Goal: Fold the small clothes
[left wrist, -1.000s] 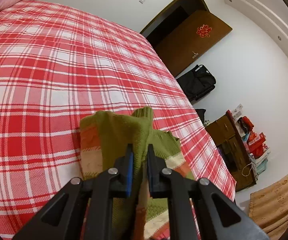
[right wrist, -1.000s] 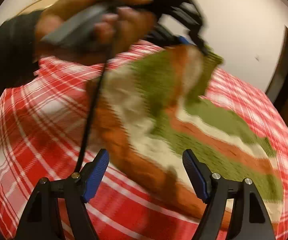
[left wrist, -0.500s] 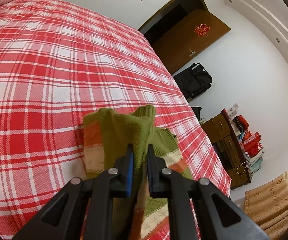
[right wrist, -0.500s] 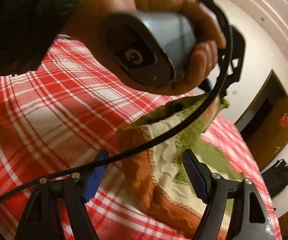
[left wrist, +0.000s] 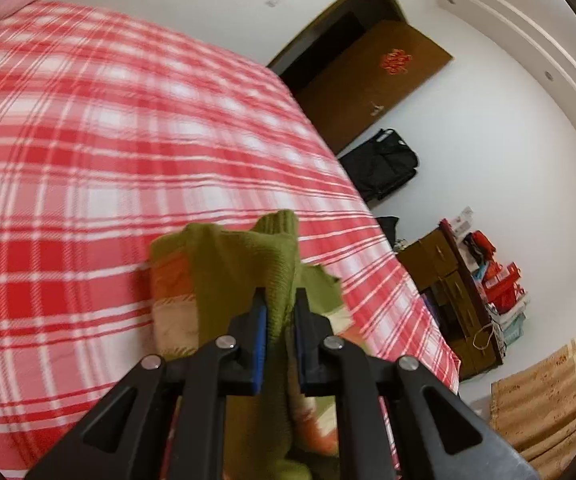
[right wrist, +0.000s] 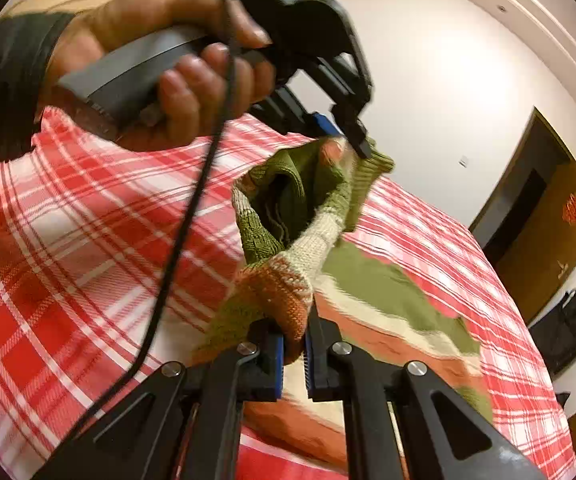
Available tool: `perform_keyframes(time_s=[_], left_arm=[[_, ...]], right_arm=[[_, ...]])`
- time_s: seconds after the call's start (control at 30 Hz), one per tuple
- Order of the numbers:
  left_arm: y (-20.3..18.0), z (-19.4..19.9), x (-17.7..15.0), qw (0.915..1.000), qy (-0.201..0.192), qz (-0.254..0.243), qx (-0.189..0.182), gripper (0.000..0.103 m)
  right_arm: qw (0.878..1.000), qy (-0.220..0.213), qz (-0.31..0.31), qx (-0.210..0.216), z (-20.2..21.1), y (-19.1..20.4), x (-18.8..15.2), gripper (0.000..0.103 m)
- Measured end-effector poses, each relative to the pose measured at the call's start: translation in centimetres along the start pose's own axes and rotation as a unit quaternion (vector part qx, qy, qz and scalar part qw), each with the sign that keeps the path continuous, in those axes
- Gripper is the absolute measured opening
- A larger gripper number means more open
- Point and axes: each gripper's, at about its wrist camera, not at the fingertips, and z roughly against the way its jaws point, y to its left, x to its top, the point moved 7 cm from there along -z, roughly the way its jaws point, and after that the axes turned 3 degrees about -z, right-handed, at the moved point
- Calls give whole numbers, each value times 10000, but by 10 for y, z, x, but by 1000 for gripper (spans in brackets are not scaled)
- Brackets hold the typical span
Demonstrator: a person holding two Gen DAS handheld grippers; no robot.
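Red-and-white checked bedding covers the bed (left wrist: pixel 88 152), with a brown door (left wrist: pixel 371 80) and a black bag (left wrist: pixel 383 168) by the far wall. On it lies a small knitted sweater (right wrist: pixel 387 304), green with orange and cream stripes, partly lifted.

Both claws are pinched onto it. The left claw (left wrist: pixel 279 320) grips a green fold, and the right claw (right wrist: pixel 292 354) is clamped on an orange-striped edge, jaws nearly together with the knit between them. This looks like the start of a fold, both edges taken up. The next move calls for carrying both held edges together across the part lying flat, keeping the knit taut so it lands square.

Only the right wrist view shows the person's hand (right wrist: pixel 160 64) holding the left claw's handle, its cable (right wrist: pixel 184 232), and the sweater's flat lower part. Only the left wrist view shows the brown cabinet (left wrist: pixel 447 280) beside the bed.
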Motion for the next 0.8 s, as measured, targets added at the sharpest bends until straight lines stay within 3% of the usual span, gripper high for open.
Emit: perform_keyframes(time_s=[0.23, 0.47, 0.67, 0.73, 0.77, 0.8], left_arm=[[-66, -46, 13, 9986, 106, -514, -66, 12], [-102, -121, 6, 9960, 491, -740, -87, 12], [-104, -183, -17, 9936, 850, -688, 273, 15], [-113, -193, -27, 9925, 985, -715, 148, 18], [-118, -194, -32, 9915, 1020, -790, 158, 21], [-123, -193, -35, 9907, 1018, -880, 208, 32]], right_arm=[[9958, -104, -913, 8, 27, -64, -7, 6], [9839, 327, -1758, 37, 21, -118, -53, 6], [9515, 930, -2911, 353, 13, -161, -114, 7], [9375, 1150, -3233, 585, 9, -164, -131, 7], [9289, 1245, -3415, 706, 8, -164, -140, 7], [9216, 1238, -3599, 761, 9, -166, -146, 7]])
